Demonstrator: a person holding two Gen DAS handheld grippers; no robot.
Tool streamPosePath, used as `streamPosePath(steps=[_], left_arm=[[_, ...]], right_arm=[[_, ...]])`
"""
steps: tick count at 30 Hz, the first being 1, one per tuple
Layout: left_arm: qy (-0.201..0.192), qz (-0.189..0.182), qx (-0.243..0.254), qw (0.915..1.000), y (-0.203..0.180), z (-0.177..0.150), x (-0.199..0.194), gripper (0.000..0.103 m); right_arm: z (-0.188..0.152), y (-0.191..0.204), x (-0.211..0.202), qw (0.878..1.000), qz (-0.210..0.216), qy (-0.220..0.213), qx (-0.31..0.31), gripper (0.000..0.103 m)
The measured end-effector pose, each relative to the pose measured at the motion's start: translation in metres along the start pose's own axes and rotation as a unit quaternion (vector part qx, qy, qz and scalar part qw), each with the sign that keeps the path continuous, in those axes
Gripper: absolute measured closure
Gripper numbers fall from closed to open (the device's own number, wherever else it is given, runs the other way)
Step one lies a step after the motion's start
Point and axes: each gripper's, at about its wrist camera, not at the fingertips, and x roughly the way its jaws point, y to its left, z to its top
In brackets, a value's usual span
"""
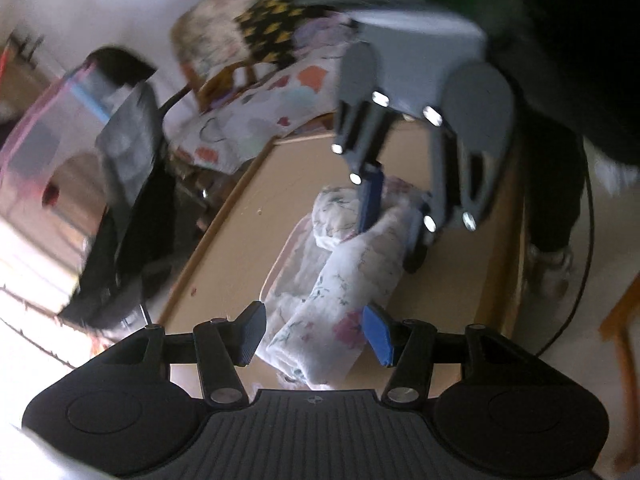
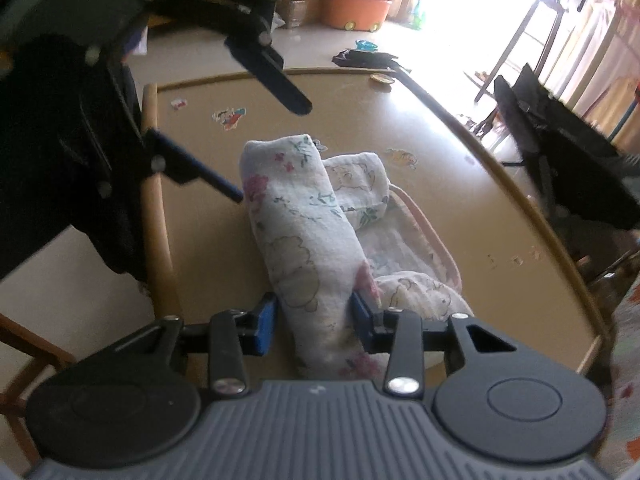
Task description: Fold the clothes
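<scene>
Rolled cloth (image 2: 308,240), perhaps atop blanket (image 2: 416,236)

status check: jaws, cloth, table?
Right gripper shut on rolled floral cloth. Left gripper open, astride cloth's other end. Table around it bare but stickers.

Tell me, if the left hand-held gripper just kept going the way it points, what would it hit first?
Most likely the rolled floral cloth: it lies between the left hand-held gripper fingers, which stand apart from it. Beyond it the right hand-held gripper holds the far end. Depth is hard to judge.
</scene>
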Motion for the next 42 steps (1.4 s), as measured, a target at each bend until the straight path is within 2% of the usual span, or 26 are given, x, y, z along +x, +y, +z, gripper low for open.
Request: streamPosePath(steps=[3,10,13,16,21,22,25,30,31,34,36,38,40,42], left_arm=[[0.012,-0.008,0.035,0.9993,-0.004,0.004,0.008,0.046],[0.025,-0.027,0.068,0.997,-0.008,0.006,0.02,0.046],[0.026,-0.031,0.057,0.9975,-0.005,0.006,0.022,0.046],[0.047,-0.043,0.044,0.997,-0.004,0.006,0.032,0.046],[0.063,-0.051,0.023,0.9965,-0.001,0.008,0.039,0.056],[0.064,-0.057,0.011,0.9962,0.002,0.007,0.041,0.061],[0.068,-0.077,-0.021,0.9945,0.01,0.005,0.044,0.066],[0.069,-0.096,-0.049,0.9918,0.017,-0.001,0.044,0.068],[0.068,-0.099,-0.056,0.9911,0.018,-0.002,0.043,0.068],[0.067,-0.107,-0.073,0.9893,0.021,-0.007,0.043,0.068],[0.068,-0.11,-0.078,0.9885,0.02,-0.009,0.043,0.068],[0.07,-0.111,-0.078,0.9883,0.018,-0.009,0.045,0.068],[0.073,-0.111,-0.081,0.9879,0.021,-0.007,0.047,0.068],[0.075,-0.11,-0.084,0.9875,0.023,-0.005,0.05,0.068]], right_arm=[[0.002,-0.012,-0.001,0.999,0.029,0.004,0.021,0.062],[0.006,-0.035,0.001,0.995,0.078,0.014,0.056,0.062],[0.005,-0.042,0.001,0.993,0.092,0.014,0.067,0.062],[0.004,-0.047,0.001,0.992,0.102,0.012,0.079,0.062],[0.002,-0.051,0.0,0.99,0.108,0.008,0.091,0.062],[0.002,-0.05,-0.002,0.99,0.105,0.005,0.09,0.062],[-0.001,-0.047,-0.007,0.992,0.089,-0.009,0.09,0.061],[-0.014,-0.041,-0.031,0.993,0.035,-0.051,0.098,0.058],[-0.017,-0.034,-0.037,0.995,0.022,-0.057,0.083,0.058],[-0.027,-0.003,-0.047,0.997,-0.041,-0.062,-0.025,0.058],[-0.034,0.016,-0.045,0.988,-0.087,-0.064,-0.109,0.058],[-0.038,0.031,-0.037,0.974,-0.122,-0.064,-0.179,0.058],[-0.04,0.039,-0.027,0.964,-0.138,-0.064,-0.22,0.058],[-0.036,0.038,-0.016,0.967,-0.132,-0.051,-0.212,0.059]])
